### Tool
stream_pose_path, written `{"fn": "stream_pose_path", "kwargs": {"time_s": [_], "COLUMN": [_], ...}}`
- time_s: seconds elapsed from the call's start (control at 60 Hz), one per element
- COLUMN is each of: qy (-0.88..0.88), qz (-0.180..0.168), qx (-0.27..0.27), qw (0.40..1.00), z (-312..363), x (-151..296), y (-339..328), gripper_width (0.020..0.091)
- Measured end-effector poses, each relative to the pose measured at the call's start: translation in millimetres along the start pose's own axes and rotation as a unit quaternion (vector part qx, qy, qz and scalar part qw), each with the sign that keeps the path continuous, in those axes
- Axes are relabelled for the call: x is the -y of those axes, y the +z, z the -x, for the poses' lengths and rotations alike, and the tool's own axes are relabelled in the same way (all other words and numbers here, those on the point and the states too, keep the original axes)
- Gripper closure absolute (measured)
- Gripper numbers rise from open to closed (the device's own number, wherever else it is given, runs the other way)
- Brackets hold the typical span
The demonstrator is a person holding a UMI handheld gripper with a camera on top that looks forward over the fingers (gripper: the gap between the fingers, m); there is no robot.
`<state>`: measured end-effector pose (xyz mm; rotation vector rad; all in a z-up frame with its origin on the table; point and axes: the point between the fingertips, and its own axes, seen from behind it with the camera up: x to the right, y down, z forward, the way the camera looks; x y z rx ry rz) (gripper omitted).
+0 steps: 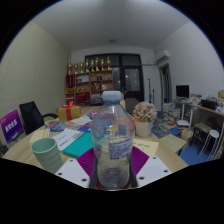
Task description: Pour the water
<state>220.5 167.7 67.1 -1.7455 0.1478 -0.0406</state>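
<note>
- Gripper [112, 165]: fingers closed on the bottle [112, 140], purple pads [139, 160] pressed to either side, as far as the view shows
- Bottle: clear plastic, white cap, upright between the fingers
- Cup [46, 152]: green, on the table [165, 150], left of the bottle, apart

On inspection the surface [165, 150] carries one clear plastic bottle [112, 140] with a white cap, one green ribbed cup [46, 153], one potted plant [145, 117] and one yellow box [71, 112], with one black chair [31, 116] standing beside it and one monitor [182, 91] on a desk beyond.
</note>
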Motion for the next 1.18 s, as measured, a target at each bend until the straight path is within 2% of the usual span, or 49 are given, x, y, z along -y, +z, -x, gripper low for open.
{"fn": "stream_pose_path", "kwargs": {"time_s": [0.1, 0.117, 0.133, 0.167, 0.217, 0.317, 0.383, 0.4, 0.433, 0.55, 0.583, 0.667, 0.867, 1.067, 1.183], "qy": [-0.016, -0.016, -0.012, -0.008, -0.007, -0.015, -0.023, -0.026, -0.032, -0.030, -0.028, -0.025, -0.037, -0.005, -0.002], "qz": [-0.001, -0.002, 0.000, 0.000, 0.004, 0.023, 0.047, 0.055, 0.066, 0.077, 0.077, 0.068, 0.054, 0.052, 0.056], "qx": [0.000, 0.003, -0.001, -0.004, -0.008, -0.024, -0.026, -0.028, -0.027, -0.022, -0.020, -0.032, -0.054, -0.064, -0.052], "qw": [1.000, 1.000, 1.000, 1.000, 1.000, 0.999, 0.998, 0.998, 0.997, 0.996, 0.996, 0.997, 0.996, 0.997, 0.997], "z": [3.8, -23.7, -1.6, -2.2, -2.6, -6.5, -26.1, -6.1, -5.5, -12.7, 6.0, 1.7, 44.8, 92.6, 116.3], "x": [-1.8, -10.6, 1.8, 1.5, 0.7, -6.9, -23.0, -17.5, -20.6, -21.6, -11.9, 7.0, 52.9, 76.1, 79.9], "y": [-4.6, -1.3, -1.6, -2.6, -3.9, -9.2, -21.9, -24.4, -31.8, -63.6, -80.0, -108.9, -208.2, -291.6, -335.2], "gripper_width": [0.0628, 0.0629, 0.0597, 0.0591, 0.0529, 0.0471, 0.0358, 0.0345, 0.0248, 0.0256, 0.0257, 0.0257, 0.0269, 0.0269, 0.0275]}}
